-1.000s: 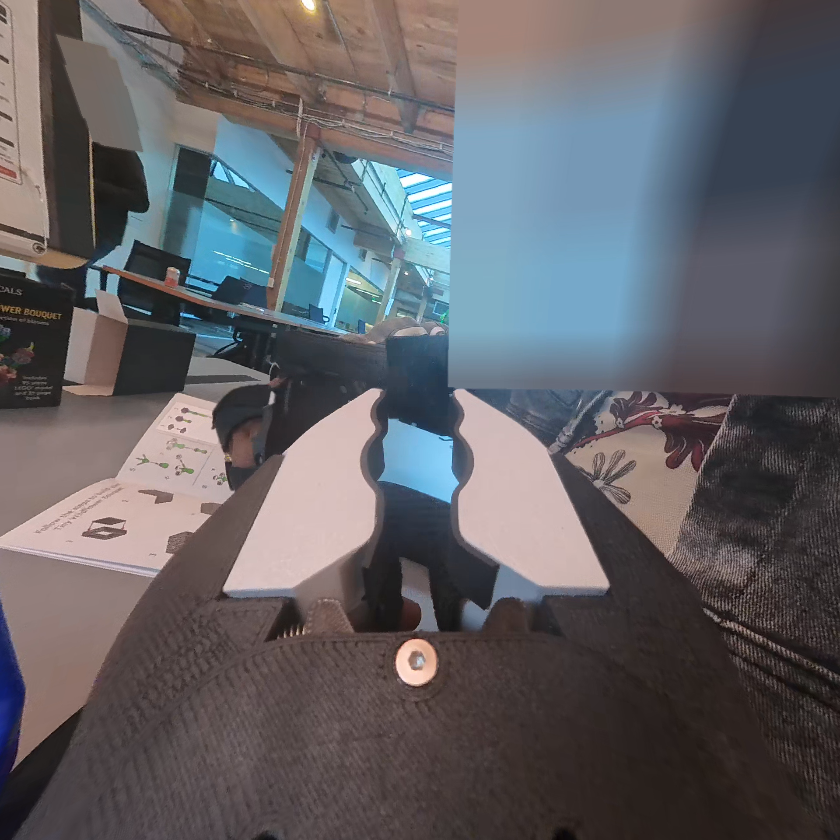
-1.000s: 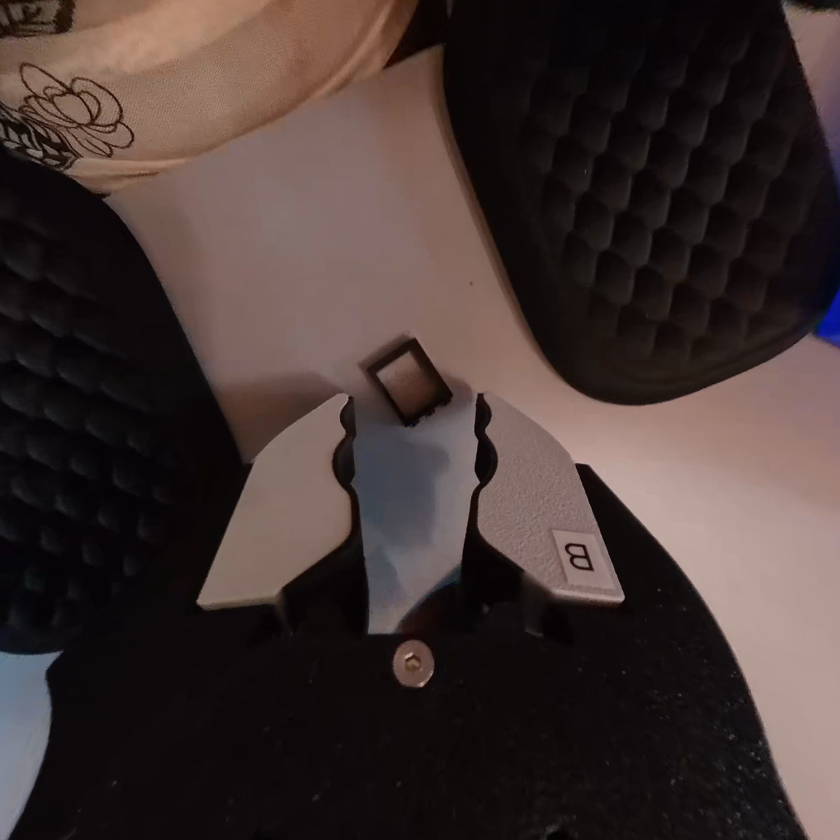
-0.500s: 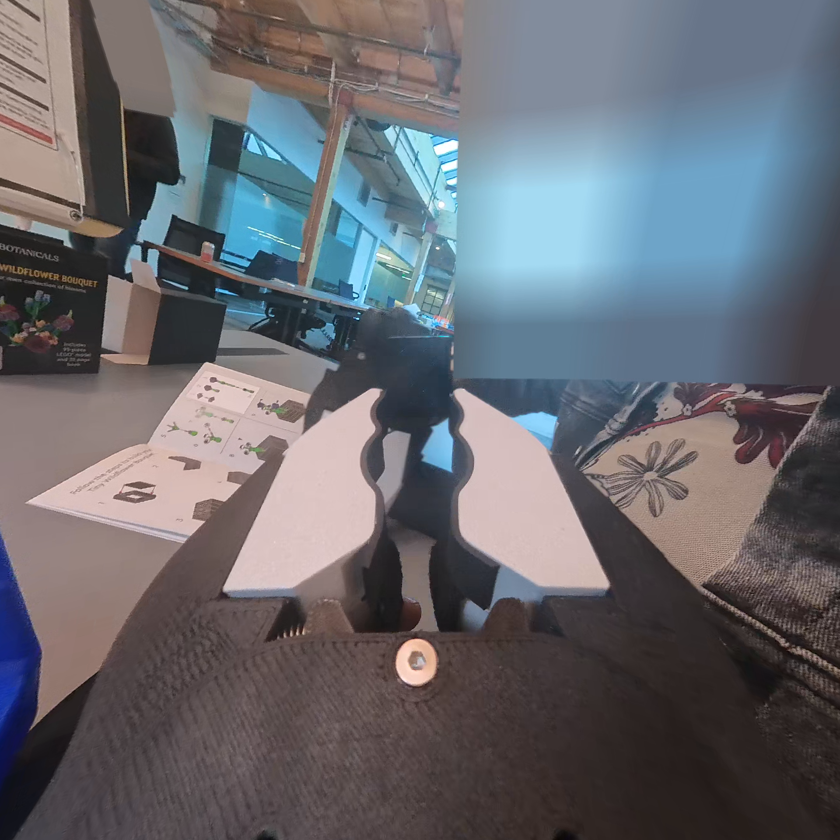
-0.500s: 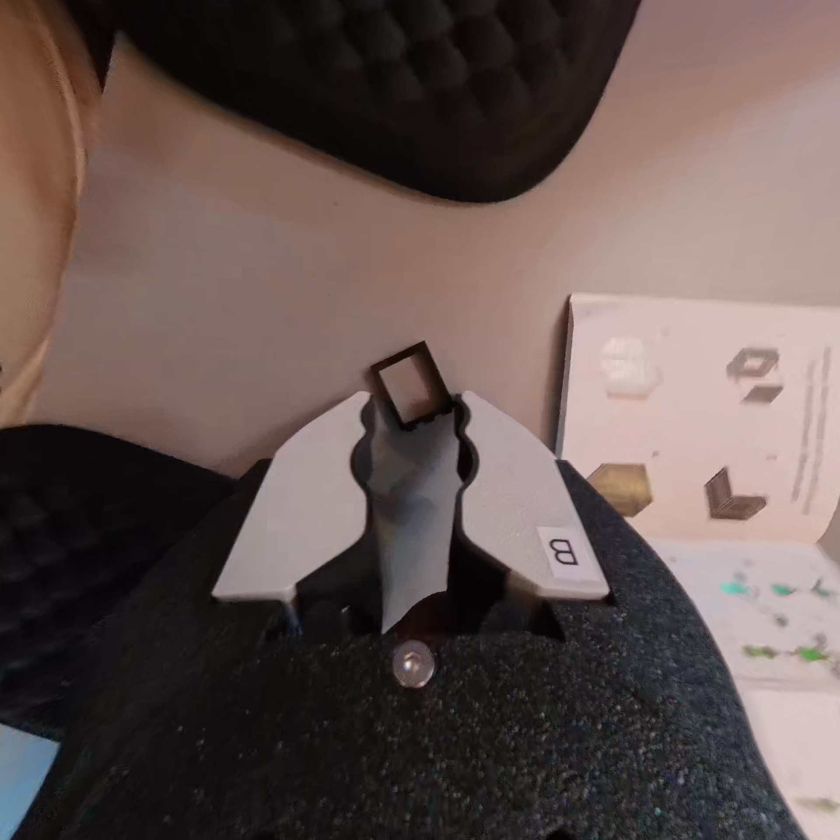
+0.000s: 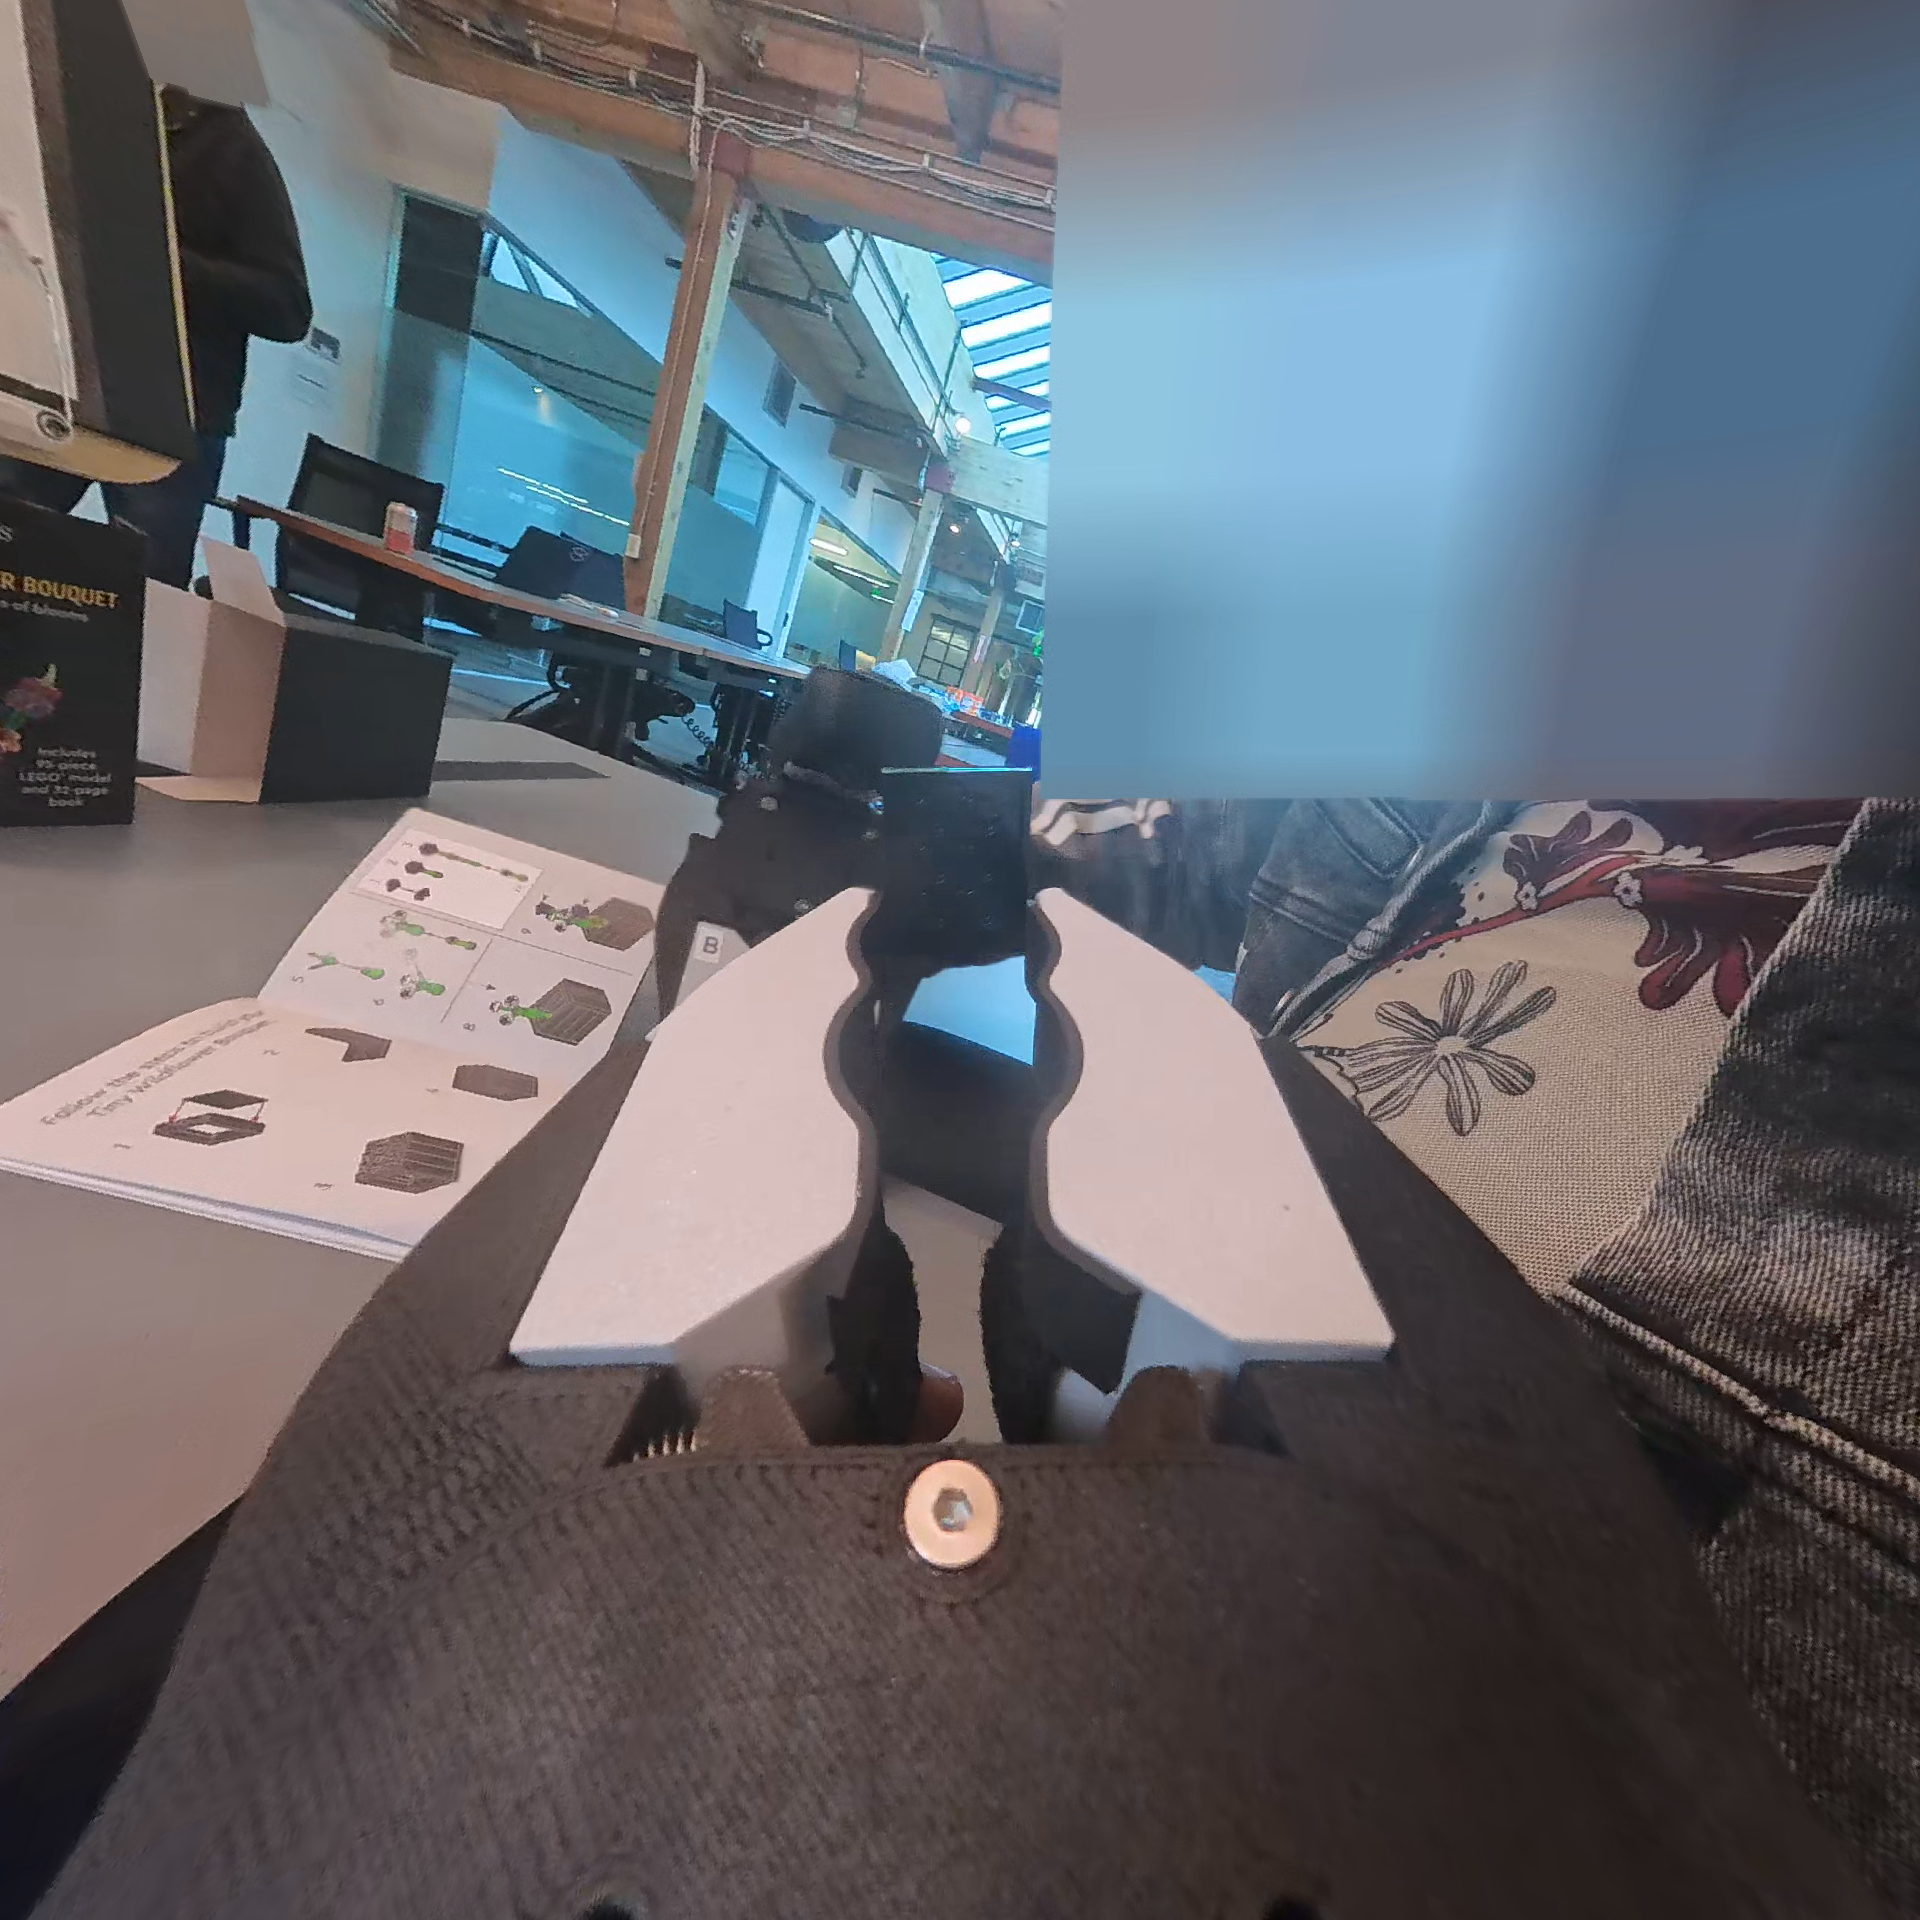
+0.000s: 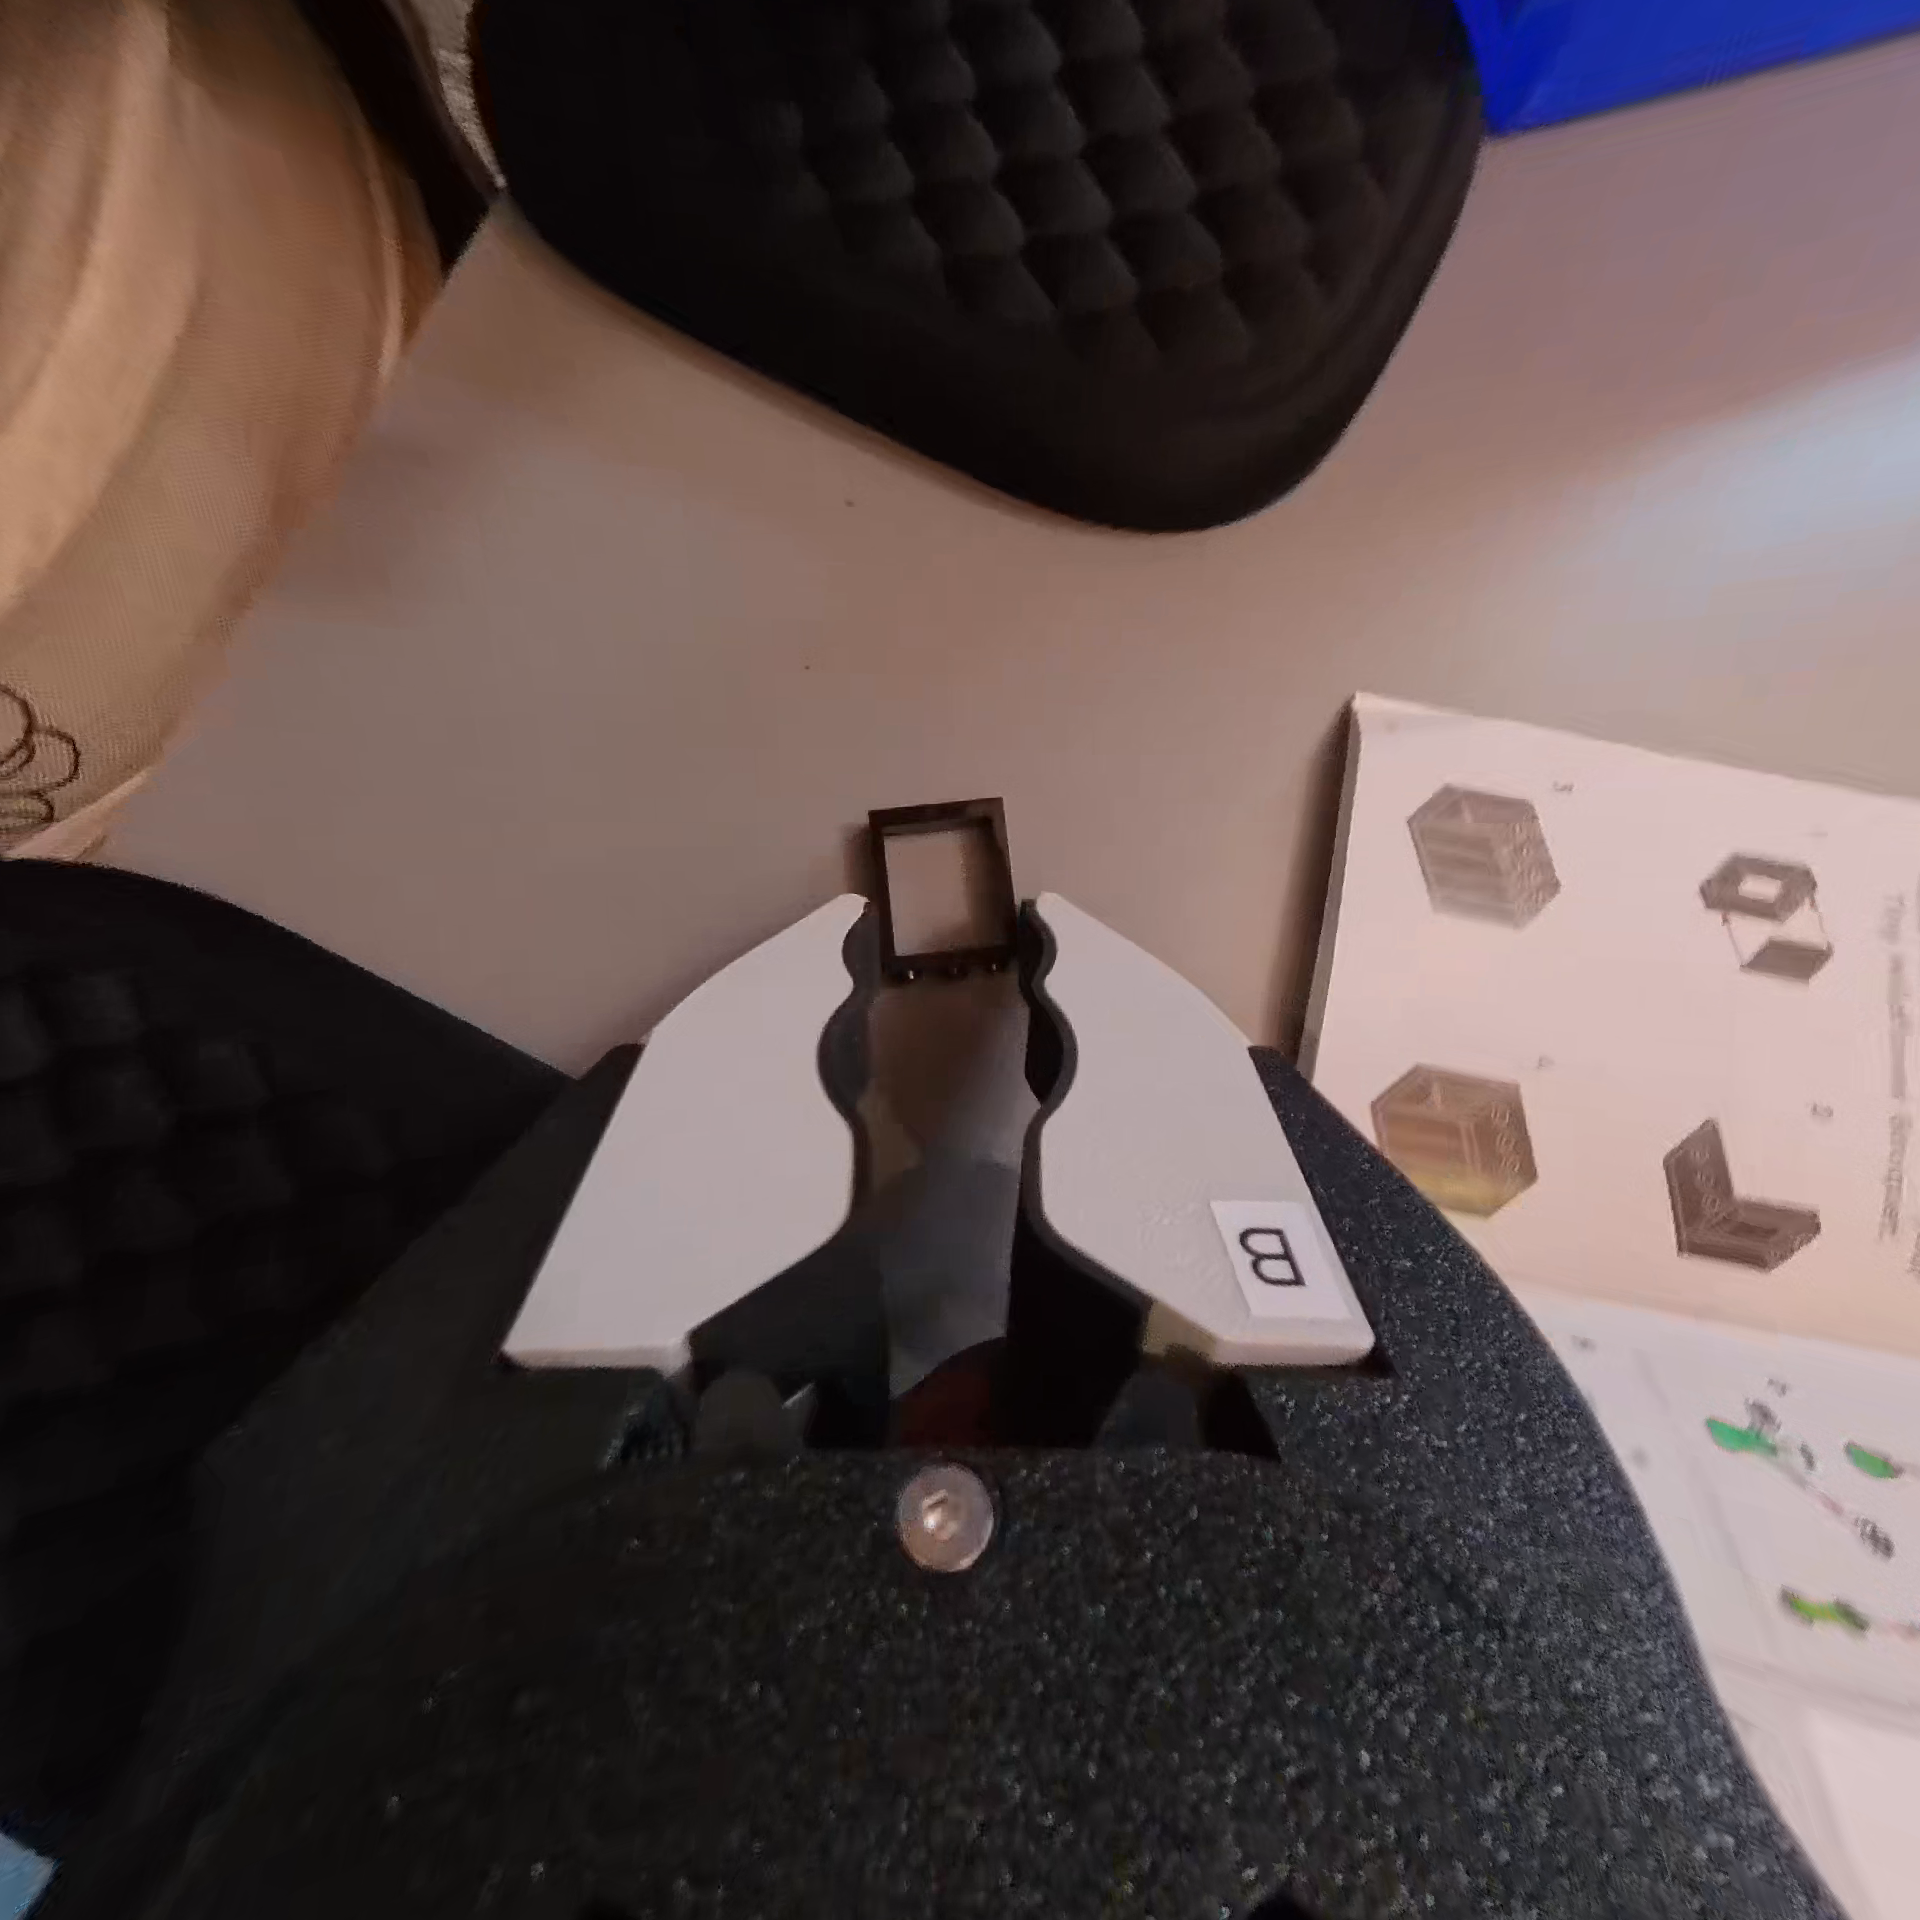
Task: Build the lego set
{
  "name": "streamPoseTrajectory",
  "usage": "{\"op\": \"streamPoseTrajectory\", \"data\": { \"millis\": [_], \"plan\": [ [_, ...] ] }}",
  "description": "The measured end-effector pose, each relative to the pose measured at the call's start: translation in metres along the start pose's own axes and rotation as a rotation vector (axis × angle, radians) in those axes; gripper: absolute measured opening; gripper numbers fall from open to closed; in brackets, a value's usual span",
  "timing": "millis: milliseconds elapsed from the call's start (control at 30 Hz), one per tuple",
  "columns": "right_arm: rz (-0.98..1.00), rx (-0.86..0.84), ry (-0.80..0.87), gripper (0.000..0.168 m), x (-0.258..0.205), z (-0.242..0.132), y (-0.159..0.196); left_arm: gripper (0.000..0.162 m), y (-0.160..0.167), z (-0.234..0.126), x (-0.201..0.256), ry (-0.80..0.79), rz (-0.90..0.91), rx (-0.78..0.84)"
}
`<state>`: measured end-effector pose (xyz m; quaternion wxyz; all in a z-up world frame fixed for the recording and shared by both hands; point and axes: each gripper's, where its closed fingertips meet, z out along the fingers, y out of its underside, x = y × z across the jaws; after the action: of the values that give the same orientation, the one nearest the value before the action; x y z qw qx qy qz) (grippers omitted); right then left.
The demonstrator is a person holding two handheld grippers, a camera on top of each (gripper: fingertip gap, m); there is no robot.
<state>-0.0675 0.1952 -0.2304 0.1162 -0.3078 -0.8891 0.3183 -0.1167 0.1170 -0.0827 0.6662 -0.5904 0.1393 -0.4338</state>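
- Pinching the small black frame piece (image 6: 943, 896) at its lower end, my right hand-held gripper (image 6: 943, 914) has its two pale fingers (image 6: 748, 1143) closed against the piece's sides, just above centre frame in the right wrist view.
- That open rectangle sticks out past the fingertips, its long axis running straight ahead along the fingers, toward the top of the frame; its studded edge sits lowest, between the tips.
- Below it lies the bare beige surface (image 6: 623, 644), so I judge the piece is lifted clear, though I cannot tell how high.
- My left hand-held gripper (image 5: 948, 914) clamps a dark studded plate (image 5: 961, 862), which stands up between its fingertips at mid-frame in the left wrist view.
- Beyond that plate, slightly left of it in the same view, the right tool's black body faces me, so the two held parts lie opposite each other, near but apart.
- What the next move turns on, as I judge it: the frame must travel forward along its own long axis toward the plate, studs lined up square to it; the right side carries the smaller piece and seems the one to move.
- An open instruction booklet (image 6: 1621, 987) lies at the right edge of the right wrist view, and at lower left in the left view.
- Quilted black pads (image 6: 997, 239) fill the top of the right view; I cannot say what they are.
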Motion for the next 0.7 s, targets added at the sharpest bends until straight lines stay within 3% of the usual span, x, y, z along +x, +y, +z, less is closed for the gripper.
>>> {"op": "streamPoseTrajectory", "data": {
  "millis": [233, 300, 500, 700],
  "plan": [
    [0.328, -0.029, 0.209, 0.025, -0.004, 0.001, -0.002, 0.025, 0.004, 0.0, -0.005, -0.041, 0.014, -0.011],
    [0.339, -0.008, 0.215, 0.047, -0.005, -0.001, -0.003, 0.025, 0.003, -0.002, -0.006, -0.043, 0.008, -0.005],
    [0.341, 0.138, 0.192, 0.041, -0.005, -0.012, -0.01, 0.025, 0.002, -0.003, -0.009, -0.048, 0.006, 0.001],
    [0.244, 0.056, 0.203, 0.034, -0.001, -0.002, 0.0, 0.025, 0.002, -0.001, -0.012, -0.05, -0.002, -0.002]
  ]
}}
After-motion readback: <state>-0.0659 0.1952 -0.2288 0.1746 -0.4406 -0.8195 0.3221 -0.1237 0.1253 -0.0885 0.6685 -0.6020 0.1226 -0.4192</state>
